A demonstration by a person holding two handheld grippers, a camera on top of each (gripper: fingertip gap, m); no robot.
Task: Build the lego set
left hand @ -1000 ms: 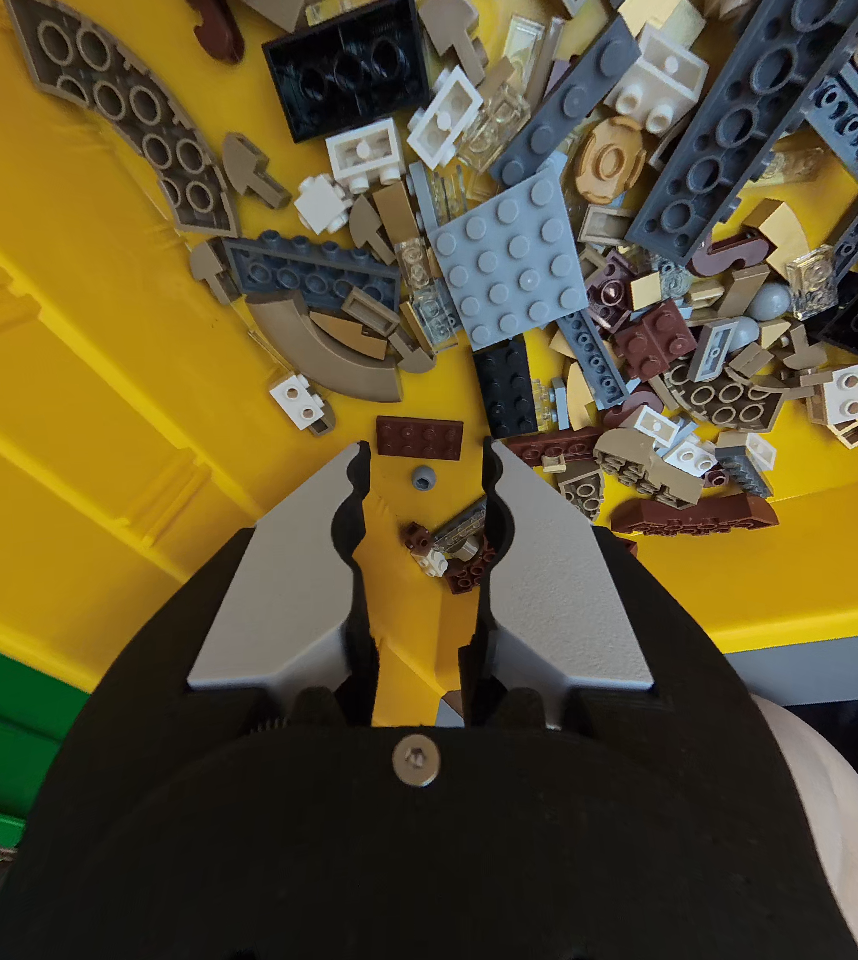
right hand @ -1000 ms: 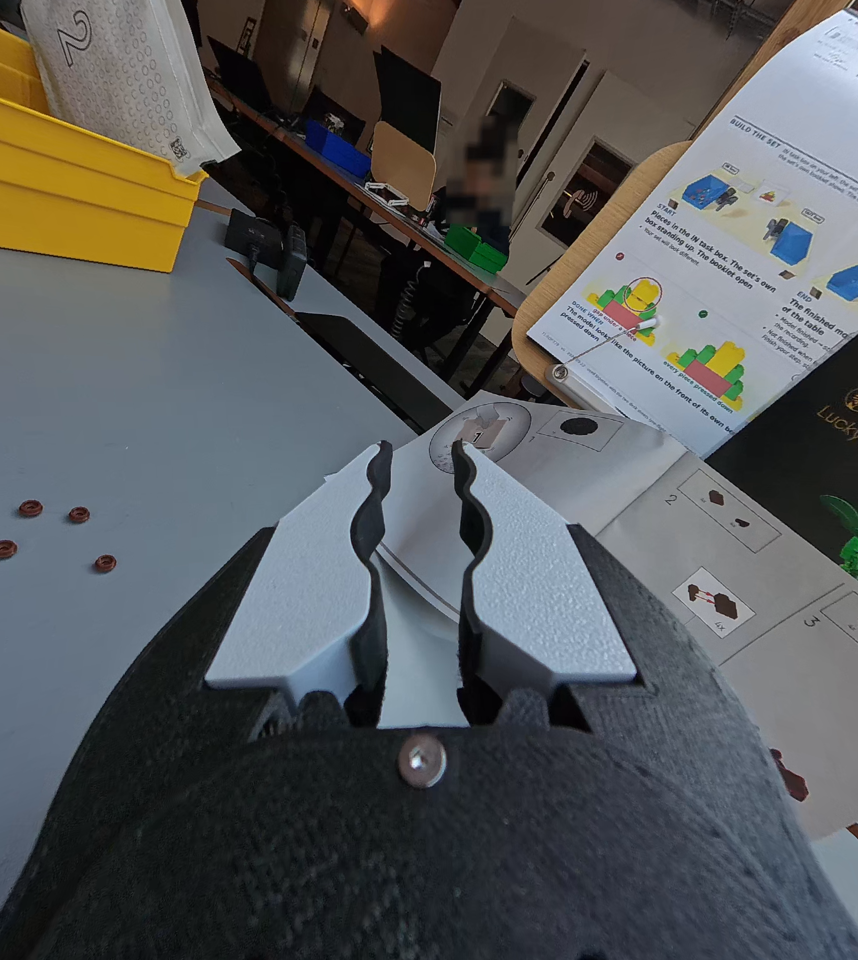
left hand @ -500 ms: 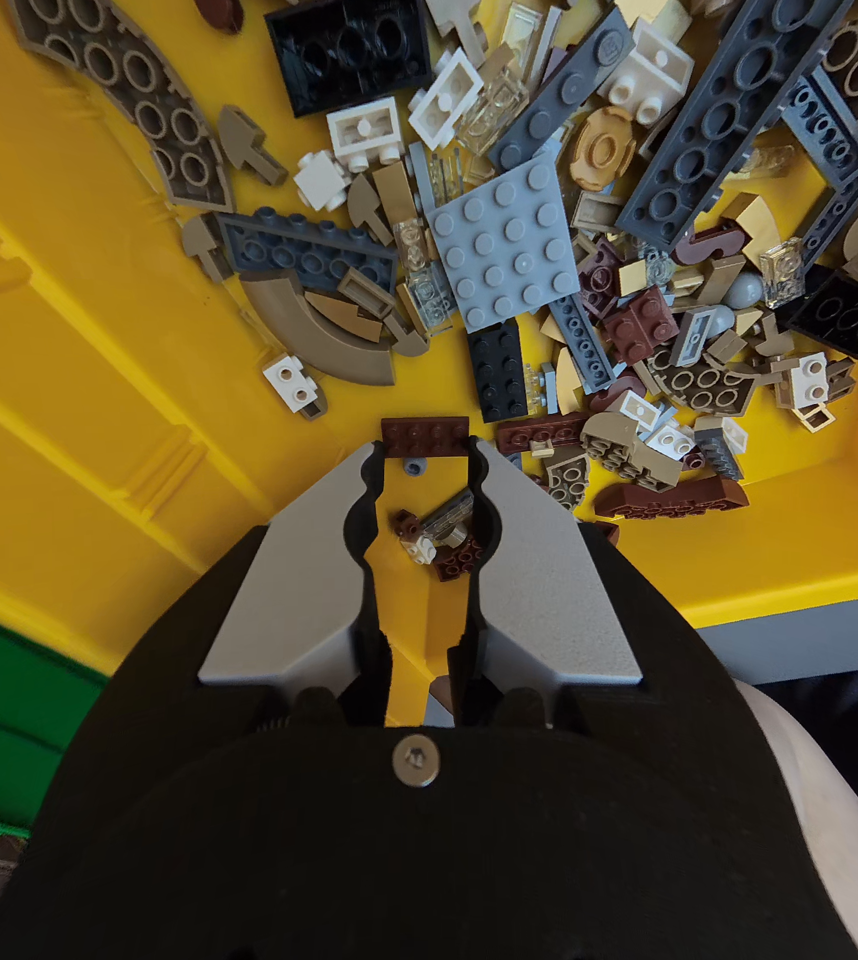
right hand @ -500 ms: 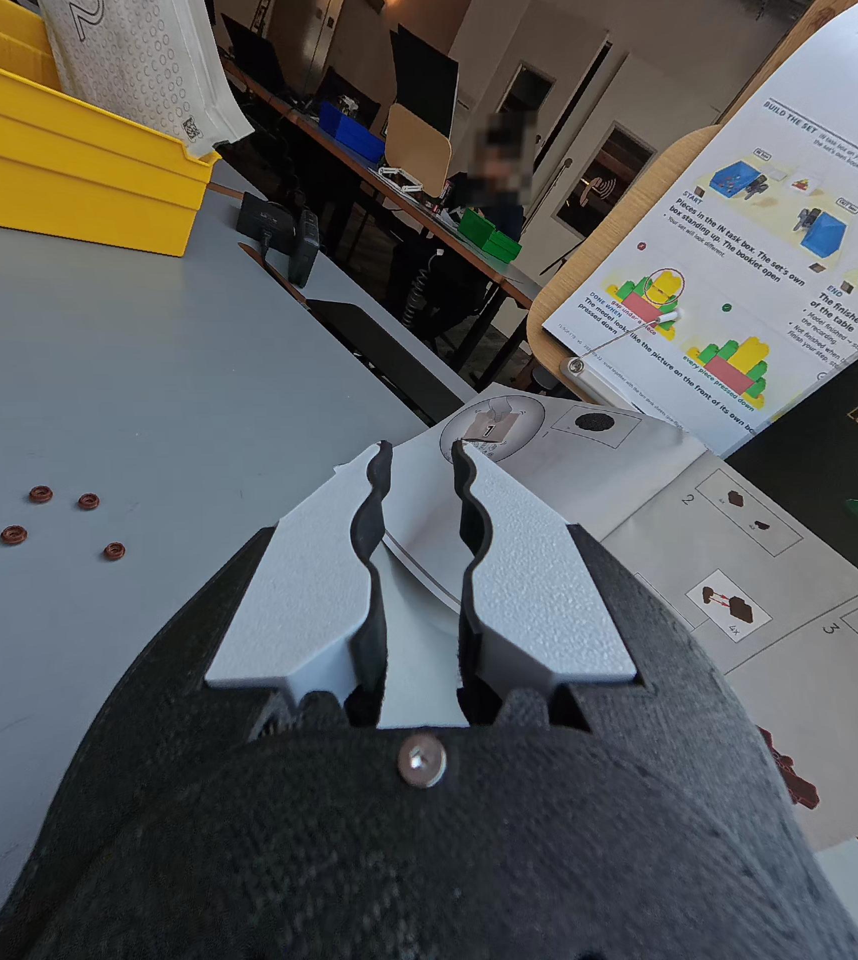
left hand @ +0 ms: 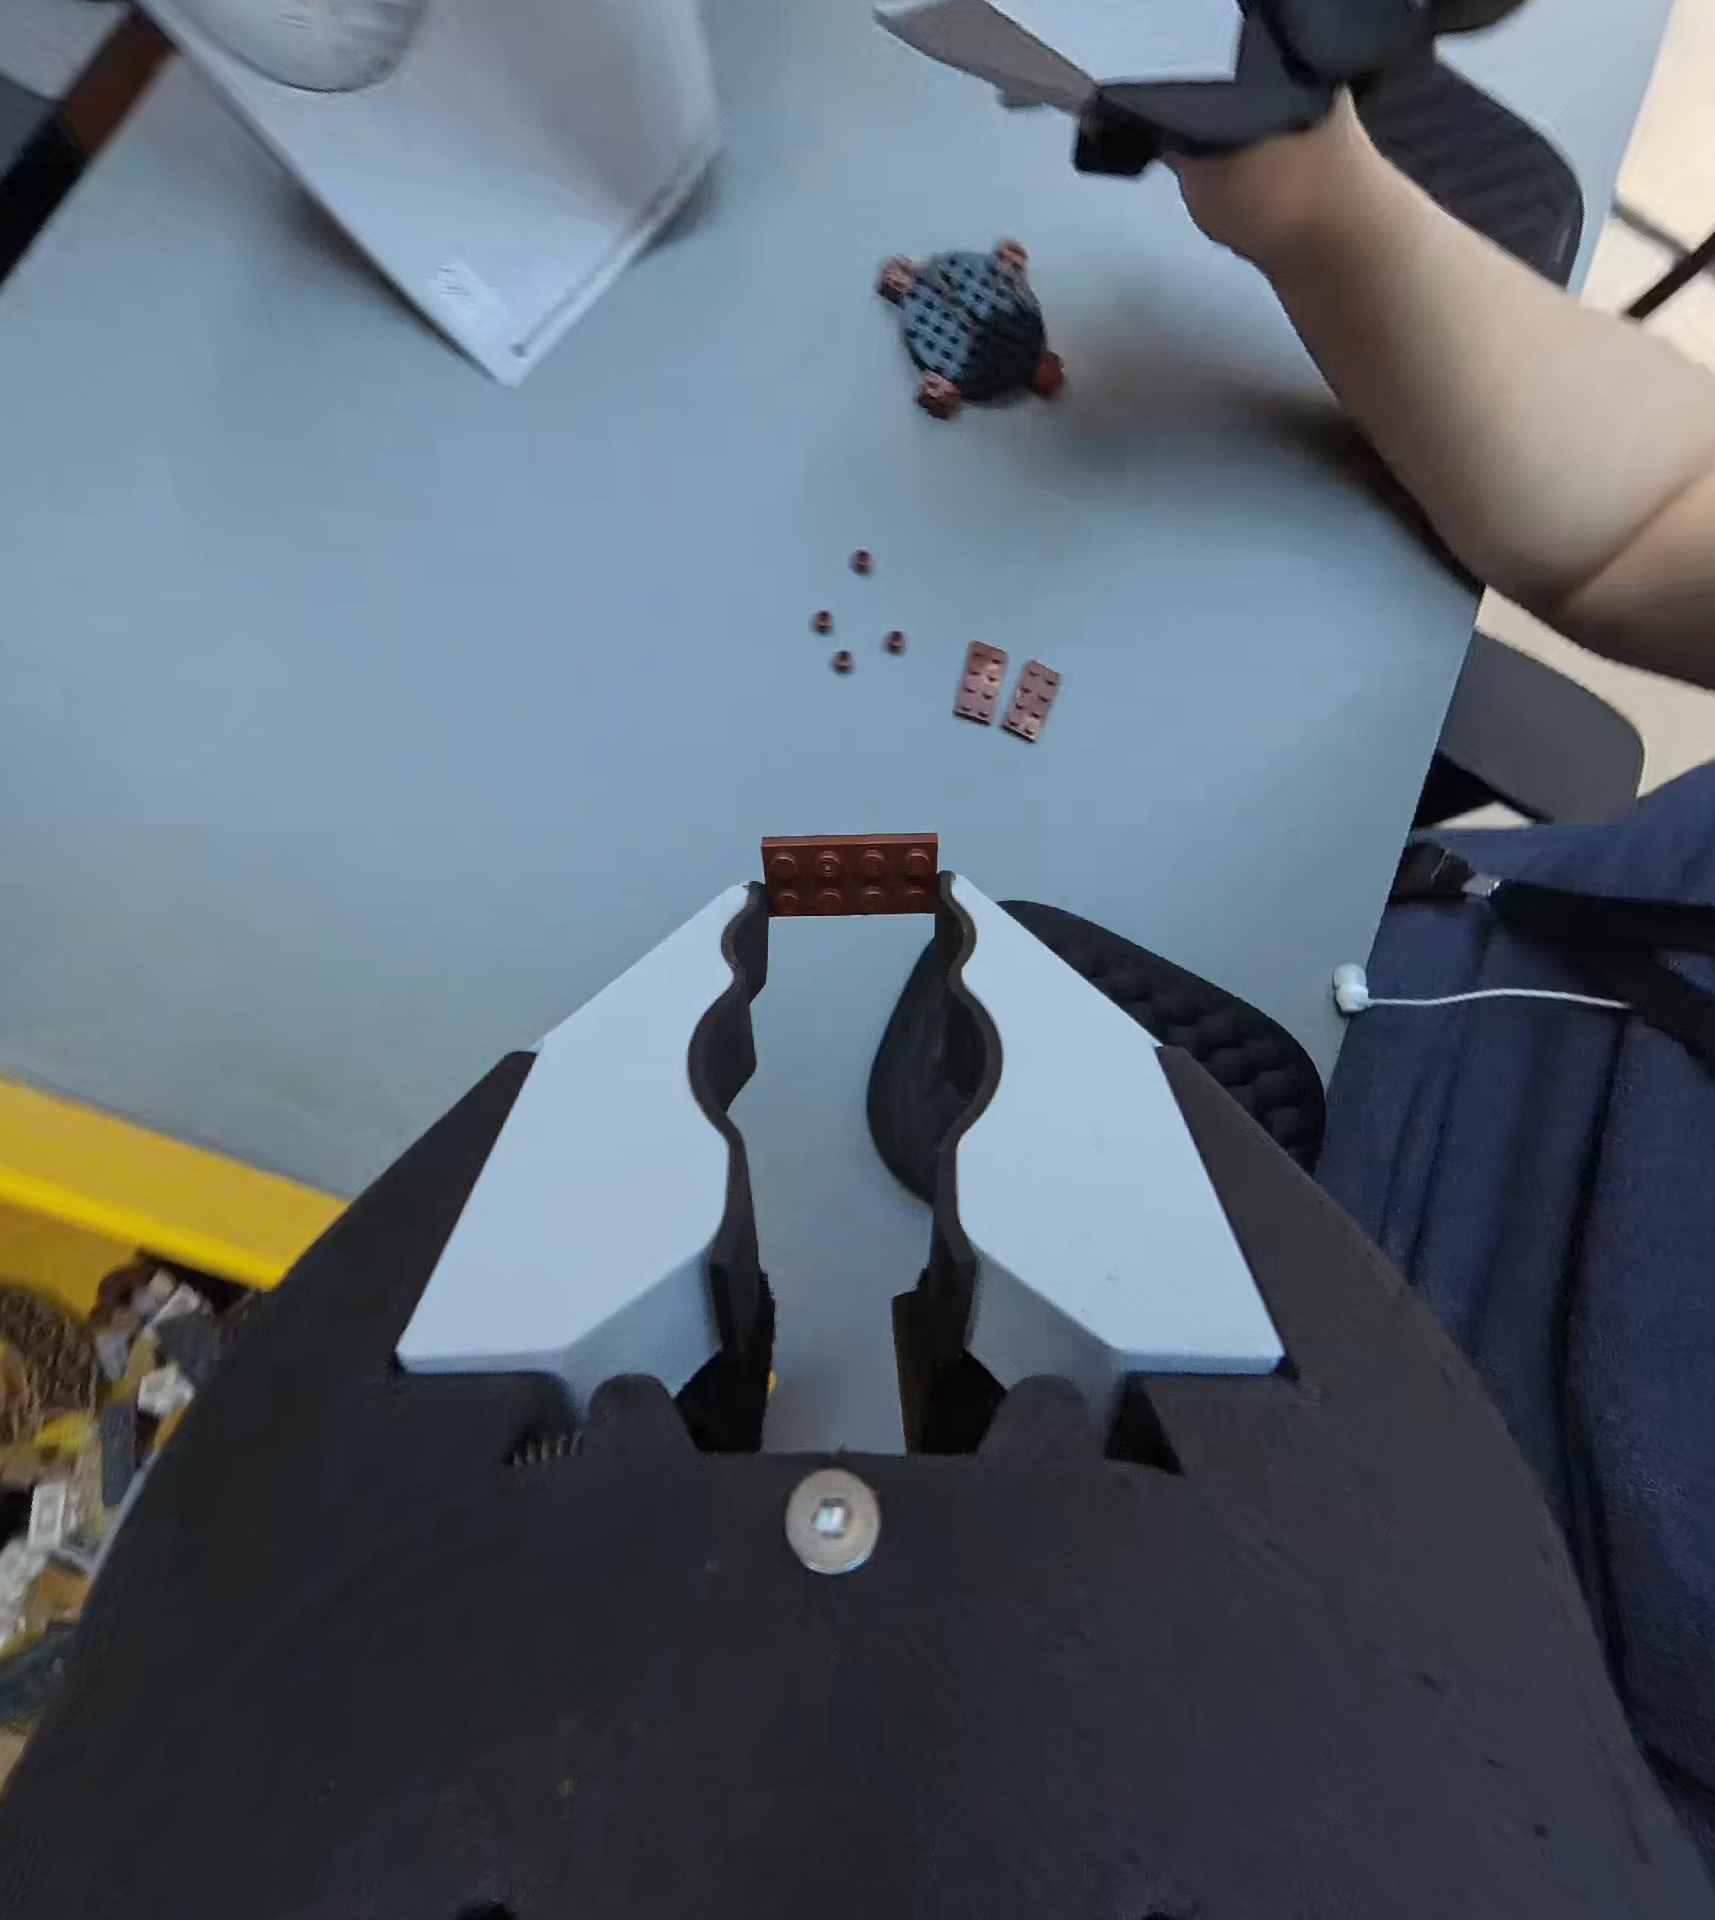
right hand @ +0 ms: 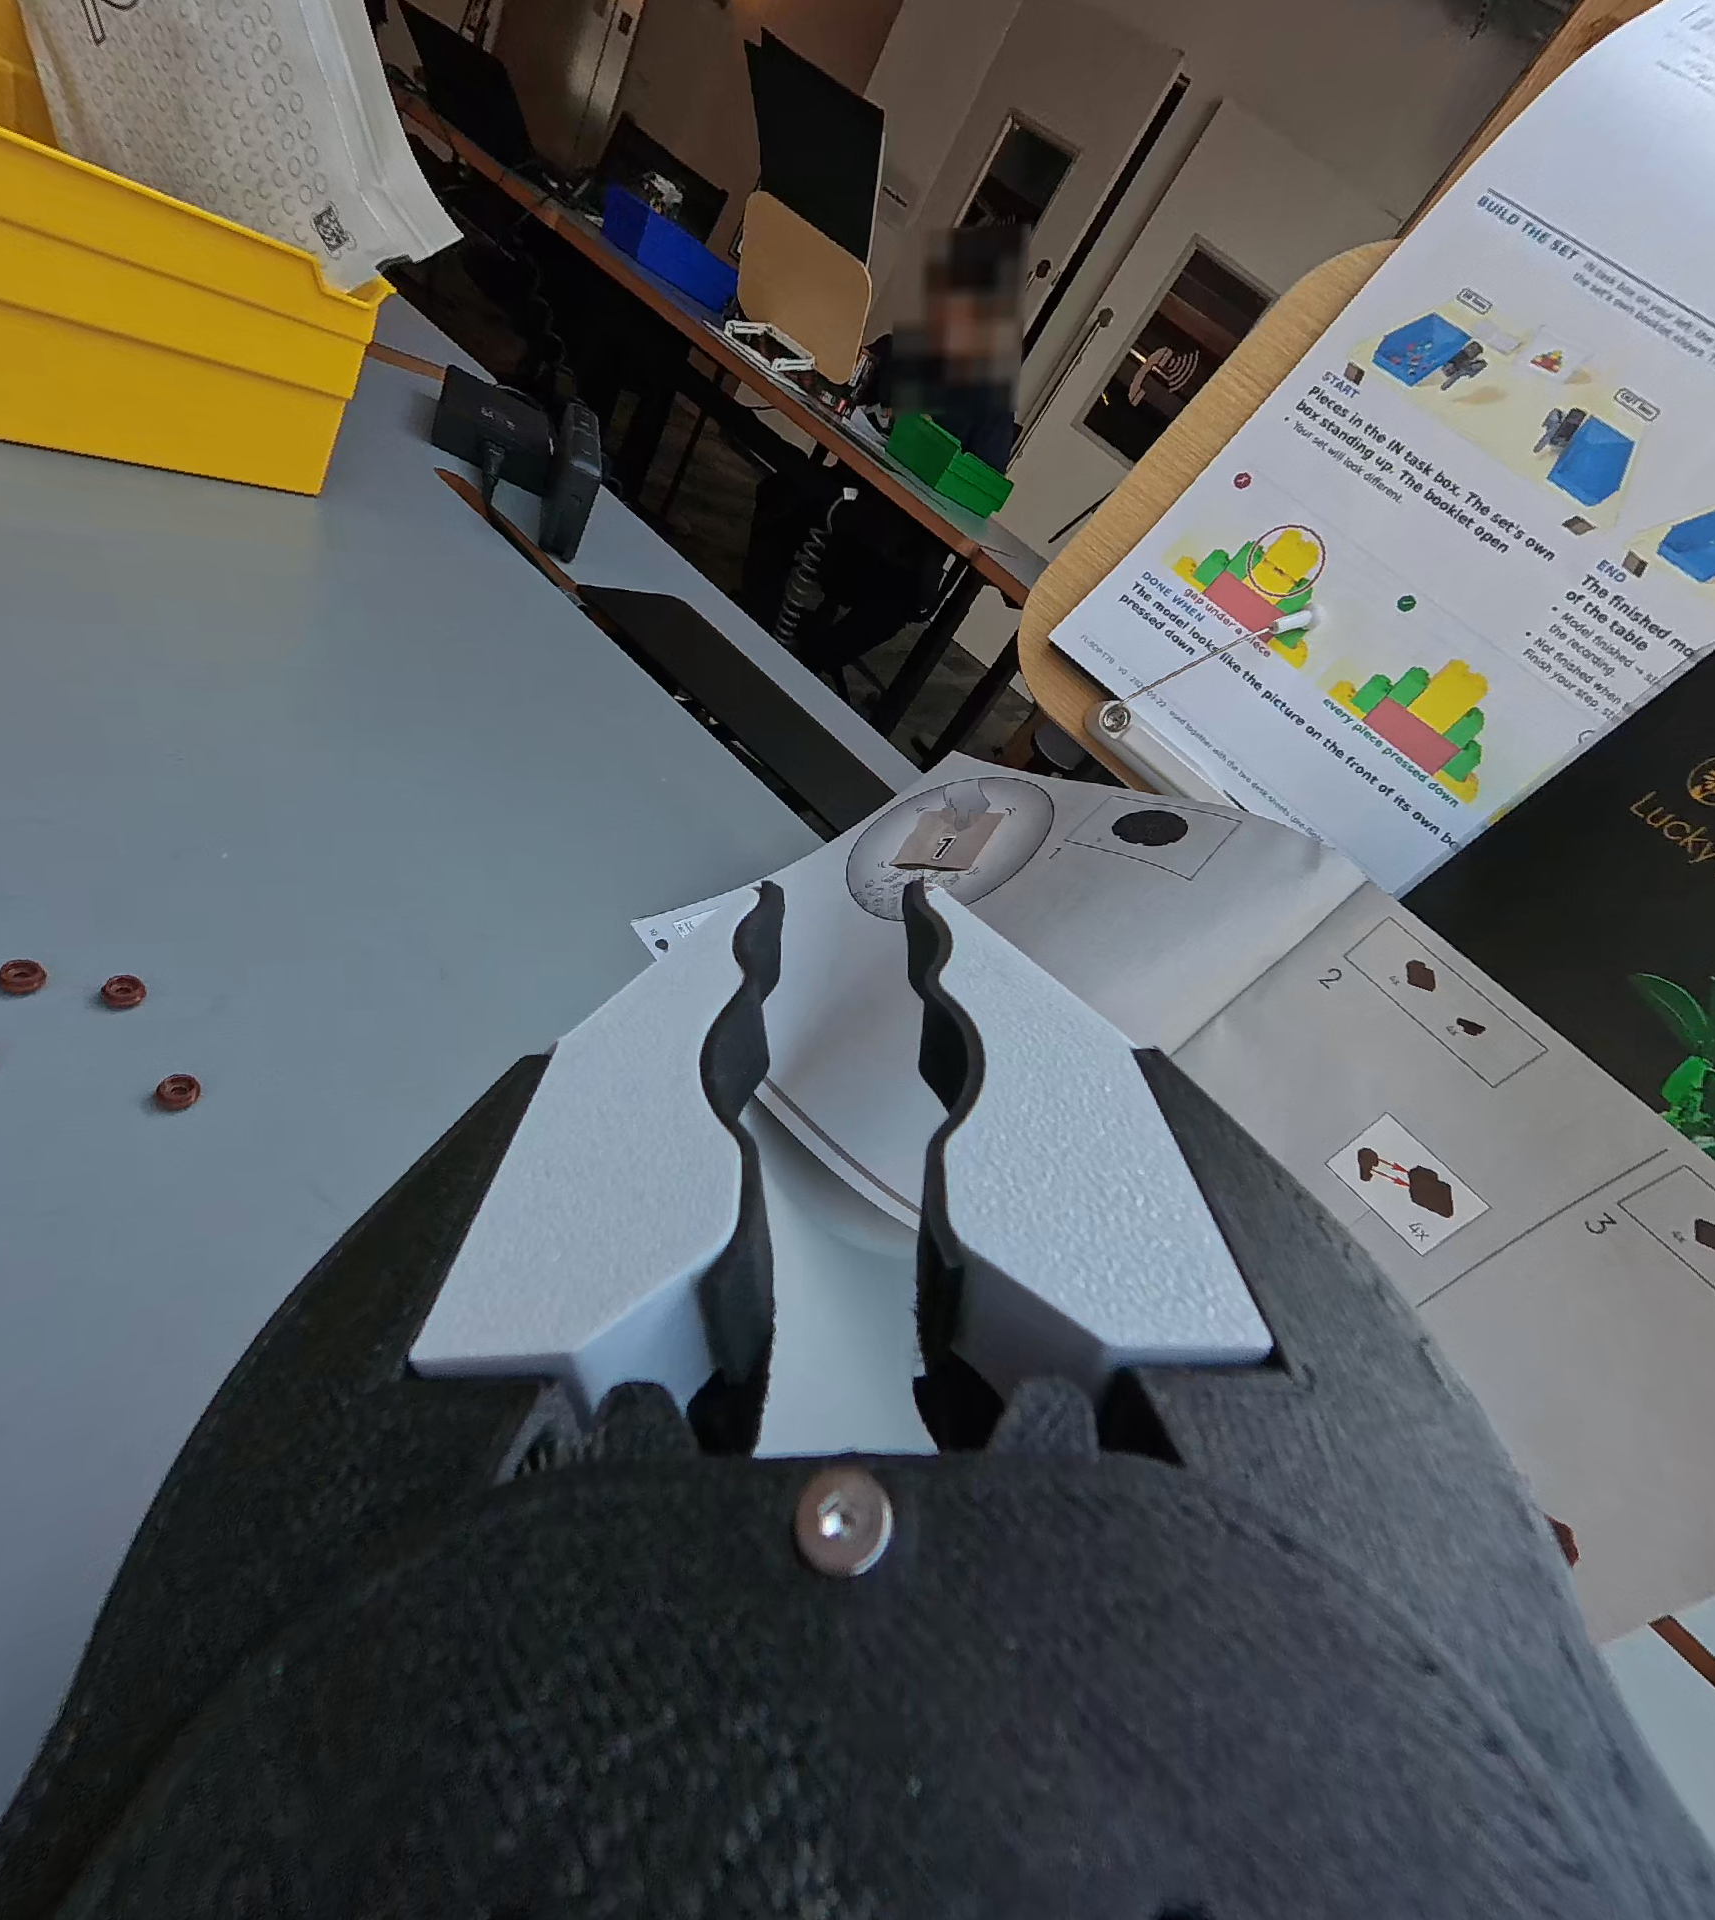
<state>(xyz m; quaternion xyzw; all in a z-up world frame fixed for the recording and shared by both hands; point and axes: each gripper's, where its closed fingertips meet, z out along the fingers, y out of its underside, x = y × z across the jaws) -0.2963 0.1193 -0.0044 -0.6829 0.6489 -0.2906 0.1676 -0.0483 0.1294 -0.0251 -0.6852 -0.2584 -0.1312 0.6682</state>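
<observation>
My left gripper (left hand: 850,891) is shut on a reddish-brown 2x4 plate (left hand: 850,875), held by its ends above the grey table (left hand: 313,675). On the table ahead lie two matching brown plates (left hand: 1007,690), several small brown round studs (left hand: 855,615) and a dark round base with brown corner pieces (left hand: 972,327). My right gripper (right hand: 840,902) is open and empty, hovering over the open instruction booklet (right hand: 1279,1039); it also shows at the top of the left wrist view (left hand: 1123,52). The studs also show in the right wrist view (right hand: 68,1023).
The yellow bin of loose bricks (left hand: 22,1351) is at lower left. A person's forearm (left hand: 1507,416) and dark blue clothing (left hand: 1611,1247) fill the right side. Stacked yellow bins (right hand: 105,332), a paper bag (right hand: 229,125) and an upright instruction board (right hand: 1455,499) stand behind. Tip to tip, the grippers are about 25 cm apart.
My left gripper closed on the brown plate in the yellow bin, lifted it out and swung over the grey table. My right gripper has hardly moved.
</observation>
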